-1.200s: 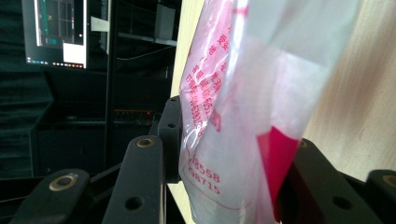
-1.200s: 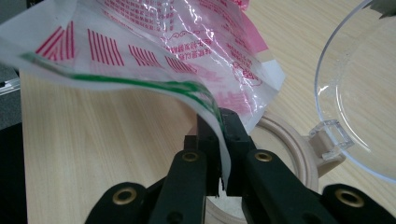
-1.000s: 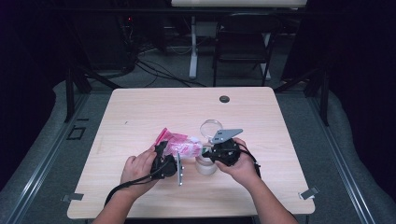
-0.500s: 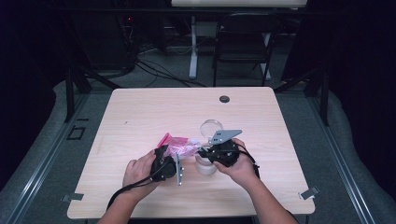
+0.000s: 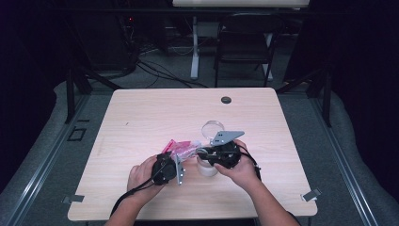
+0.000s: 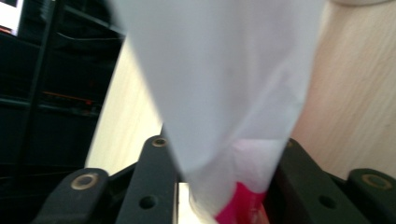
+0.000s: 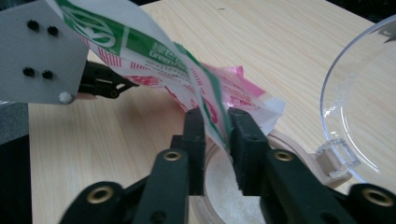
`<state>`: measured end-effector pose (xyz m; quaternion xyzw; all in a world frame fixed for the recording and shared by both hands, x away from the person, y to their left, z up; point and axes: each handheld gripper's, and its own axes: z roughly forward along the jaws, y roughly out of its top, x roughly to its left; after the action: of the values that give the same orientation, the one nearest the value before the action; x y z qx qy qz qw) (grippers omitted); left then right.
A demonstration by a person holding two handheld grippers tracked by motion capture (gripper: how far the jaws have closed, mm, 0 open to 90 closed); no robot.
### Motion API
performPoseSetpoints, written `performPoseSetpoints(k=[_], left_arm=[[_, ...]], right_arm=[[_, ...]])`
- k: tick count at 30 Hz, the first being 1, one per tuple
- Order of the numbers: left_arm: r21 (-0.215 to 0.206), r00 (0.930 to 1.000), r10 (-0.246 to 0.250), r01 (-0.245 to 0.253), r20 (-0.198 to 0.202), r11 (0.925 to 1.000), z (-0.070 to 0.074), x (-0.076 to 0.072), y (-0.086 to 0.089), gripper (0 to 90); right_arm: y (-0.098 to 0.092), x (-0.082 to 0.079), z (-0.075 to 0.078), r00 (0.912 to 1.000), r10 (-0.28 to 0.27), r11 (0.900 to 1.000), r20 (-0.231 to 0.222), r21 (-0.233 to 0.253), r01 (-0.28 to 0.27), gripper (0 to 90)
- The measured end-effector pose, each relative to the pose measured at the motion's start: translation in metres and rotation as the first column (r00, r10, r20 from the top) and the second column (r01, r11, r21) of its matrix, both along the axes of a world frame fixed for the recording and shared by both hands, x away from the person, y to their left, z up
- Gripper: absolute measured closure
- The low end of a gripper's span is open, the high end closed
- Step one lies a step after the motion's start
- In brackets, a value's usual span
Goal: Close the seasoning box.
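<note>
packet [image 5: 182, 149] | pinched by left claw [image 5: 175, 160] and right claw [image 5: 203, 153] | now over container [image 5: 207, 167], hands closer together

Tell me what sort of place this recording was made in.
Probably a lab or studio set up for recording: a lone wooden table on grey floor, dark surroundings, loose cables and a folding chair behind it.

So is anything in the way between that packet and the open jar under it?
Nothing visible. Both grippers, left gripper and right gripper, pinch the packet directly. The jar sits open right beneath it, and its clear lid is swung aside to the right in the right gripper view.
</note>
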<state>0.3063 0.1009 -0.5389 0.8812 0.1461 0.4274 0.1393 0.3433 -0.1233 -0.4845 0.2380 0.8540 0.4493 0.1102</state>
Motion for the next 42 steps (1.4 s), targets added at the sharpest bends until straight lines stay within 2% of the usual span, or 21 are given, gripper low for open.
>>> performPoseSetpoints(k=[1, 2, 3, 5, 10, 14, 16, 17, 23, 26, 28, 31, 35, 39, 40, 41, 42], left_arm=[[0.019, 0.9999, 0.0, 0.001, -0.014, 0.9998, 0.001, 0.0, 0.001, 77.0], [0.004, 0.9998, 0.005, -0.005, -0.02, 1.0, 0.0, 0.0, 0.001, 77.1], [-0.033, 0.9997, 0.008, -0.009, -0.022, 0.9994, -0.002, 0.0, 0.0, 77.1], [-0.046, 0.9994, 0.009, -0.011, -0.034, 0.9989, -0.004, 0.001, 0.0, 77.6], [-0.113, 0.9964, 0.019, -0.028, -0.083, 0.9931, -0.007, 0.002, 0.003, 78.5], [-0.178, 0.9947, 0.027, -0.045, -0.099, 0.983, -0.011, 0.003, 0.006, 79.7], [-0.173, 0.9947, 0.026, -0.043, -0.1, 0.984, -0.011, 0.004, 0.007, 79.9], [-0.193, 0.9938, 0.028, -0.049, -0.108, 0.98, -0.012, 0.004, 0.007, 80.0], [-0.211, 0.9906, 0.024, -0.052, -0.135, 0.9762, -0.014, 0.005, 0.007, 80.6], [-0.239, 0.988, 0.024, -0.061, -0.153, 0.9691, -0.014, 0.006, 0.009, 81.1], [-0.257, 0.9857, 0.029, -0.072, -0.166, 0.9638, -0.014, 0.008, 0.012, 81.6], [-0.297, 0.9806, 0.039, -0.096, -0.192, 0.9499, -0.014, 0.01, 0.016, 82.4], [-0.342, 0.9758, 0.043, -0.116, -0.214, 0.9325, -0.012, 0.013, 0.021, 83.5], [-0.38, 0.9711, 0.046, -0.135, -0.234, 0.9152, -0.01, 0.015, 0.025, 84.6], [-0.396, 0.9705, 0.047, -0.141, -0.236, 0.9074, -0.009, 0.016, 0.028, 84.7], [-0.396, 0.9705, 0.047, -0.141, -0.236, 0.9074, -0.009, 0.016, 0.028, 85.1], [-0.41, 0.9694, 0.047, -0.145, -0.241, 0.9003, -0.009, 0.017, 0.029, 85.1]], right_arm=[[0.0, 0.0, 0.0, 1.0, -0.003, 1.0, 0.001, 0.005, 0.003, 73.1], [0.0, 0.0, 0.0, 1.0, -0.004, 1.0, 0.001, 0.007, 0.004, 72.1], [0.0, 0.0, 0.0, 1.0, -0.005, 1.0, -0.001, 0.01, 0.005, 71.1], [0.0, 0.0, 0.0, 1.0, -0.007, 1.0, -0.001, 0.013, 0.007, 68.6], [-0.002, 0.001, 0.002, 0.9998, -0.017, 0.999, 0.003, 0.036, 0.017, 64.8], [-0.003, 0.002, 0.002, 0.9997, -0.024, 0.999, 0.003, 0.045, 0.024, 61.2], [-0.003, 0.001, 0.003, 0.9996, -0.027, 0.998, 0.005, 0.052, 0.027, 59.3], [-0.003, 0.001, 0.003, 0.9996, -0.029, 0.998, 0.005, 0.055, 0.028, 58.4], [-0.008, 0.003, 0.004, 0.9985, -0.055, 0.995, 0.003, 0.085, 0.055, 54.2], [-0.012, 0.004, 0.006, 0.9971, -0.077, 0.991, 0.005, 0.111, 0.075, 52.2], [-0.015, 0.005, 0.007, 0.9957, -0.092, 0.987, 0.008, 0.134, 0.09, 50.8], [-0.018, 0.007, 0.007, 0.9945, -0.104, 0.983, -0.009, 0.151, 0.104, 49.9], [-0.019, 0.008, 0.006, 0.9947, -0.103, 0.981, -0.006, 0.163, 0.102, 49.8], [-0.019, 0.008, 0.006, 0.9944, -0.105, 0.981, -0.005, 0.163, 0.105, 49.4], [-0.019, 0.008, 0.007, 0.9944, -0.105, 0.982, -0.005, 0.158, 0.105, 49.5], [-0.019, 0.008, 0.007, 0.9944, -0.105, 0.982, -0.005, 0.158, 0.105, 49.5], [-0.019, 0.008, 0.007, 0.9939, -0.11, 0.983, -0.001, 0.15, 0.109, 49.5]])
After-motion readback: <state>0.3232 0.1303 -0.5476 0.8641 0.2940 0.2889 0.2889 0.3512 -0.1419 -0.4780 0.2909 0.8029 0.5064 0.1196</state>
